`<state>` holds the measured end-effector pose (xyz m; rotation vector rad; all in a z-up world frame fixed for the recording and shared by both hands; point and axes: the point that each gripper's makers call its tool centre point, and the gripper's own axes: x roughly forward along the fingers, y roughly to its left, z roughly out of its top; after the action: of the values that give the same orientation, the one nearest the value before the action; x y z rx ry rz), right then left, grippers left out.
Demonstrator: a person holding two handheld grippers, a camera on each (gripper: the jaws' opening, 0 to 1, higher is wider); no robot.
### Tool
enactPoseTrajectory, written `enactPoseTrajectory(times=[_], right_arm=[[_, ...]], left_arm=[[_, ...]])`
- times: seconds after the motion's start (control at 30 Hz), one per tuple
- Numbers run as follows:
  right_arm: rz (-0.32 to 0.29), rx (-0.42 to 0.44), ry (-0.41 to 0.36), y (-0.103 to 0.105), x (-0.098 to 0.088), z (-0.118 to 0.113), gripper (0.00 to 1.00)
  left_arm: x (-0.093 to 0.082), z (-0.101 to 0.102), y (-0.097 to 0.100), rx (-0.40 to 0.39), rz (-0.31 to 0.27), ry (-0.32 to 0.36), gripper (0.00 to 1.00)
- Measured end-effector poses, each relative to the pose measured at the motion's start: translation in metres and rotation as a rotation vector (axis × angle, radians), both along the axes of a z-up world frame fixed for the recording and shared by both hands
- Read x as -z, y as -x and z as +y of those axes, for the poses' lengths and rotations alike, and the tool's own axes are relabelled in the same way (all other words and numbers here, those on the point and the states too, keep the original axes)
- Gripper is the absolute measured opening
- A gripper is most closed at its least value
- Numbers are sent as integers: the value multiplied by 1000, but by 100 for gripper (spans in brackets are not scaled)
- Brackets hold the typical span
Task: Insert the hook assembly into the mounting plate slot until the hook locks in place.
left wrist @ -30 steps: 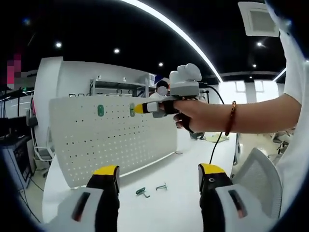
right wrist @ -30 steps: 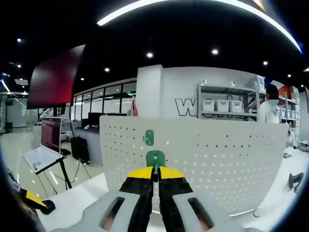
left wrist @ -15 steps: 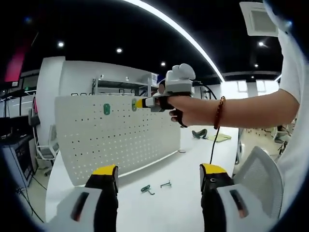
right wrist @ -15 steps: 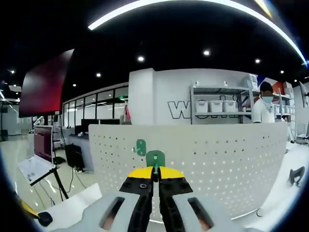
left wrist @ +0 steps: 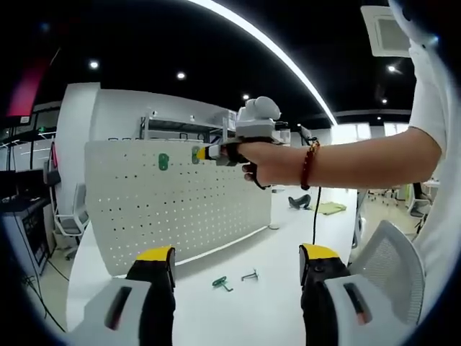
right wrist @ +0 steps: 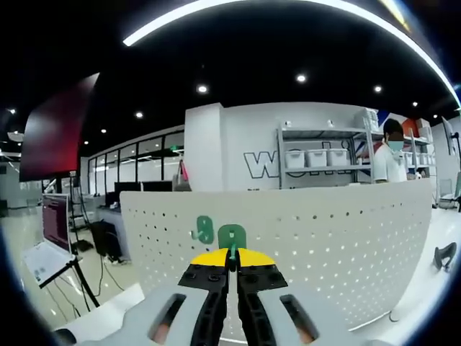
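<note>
We carry hook (right wrist: pixel 232 236) clamped in right gripper (right wrist: pixel 231 261) toward pegboard (right wrist: pixel 324 245); left gripper (left wrist: pixel 234 259) open, idle. Next: align with slot.

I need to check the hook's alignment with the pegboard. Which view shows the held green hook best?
The right gripper view: the green hook sits large between its shut jaws. The left gripper view shows it small, at the right gripper's tip.
</note>
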<state>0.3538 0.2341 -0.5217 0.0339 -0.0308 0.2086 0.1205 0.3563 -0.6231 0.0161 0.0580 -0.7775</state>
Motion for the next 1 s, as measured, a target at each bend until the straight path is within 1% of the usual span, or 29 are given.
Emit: enactPoseTrajectory(times=[0.07,0.3,0.4,0.5,0.6,0.67,0.83,1.0], right_arm=[[6,-1,-11,-6,1,1,1],[9,10,-30,-16,0,0,1],[8,12,-33,-18,0,1,1],[5,18,-38,-18,-1,2,1],[9,14,-28,-23,1,4,1],[14,19,-39,-26,2,4,1],[13,23,-28,-32,2,7,1],[12,32,-40,-39,0,5,1]], left_arm=[[1,1,-1,-2,-1,-1,72],[5,3,-3,-4,9,0,72],[2,4,-5,-6,14,37,72],[3,4,-5,-6,10,17,72],[3,5,-7,-11,13,29,72],[4,6,-7,-13,15,25,72],[6,11,-8,-20,20,23,72],[4,14,-11,-28,21,34,72]])
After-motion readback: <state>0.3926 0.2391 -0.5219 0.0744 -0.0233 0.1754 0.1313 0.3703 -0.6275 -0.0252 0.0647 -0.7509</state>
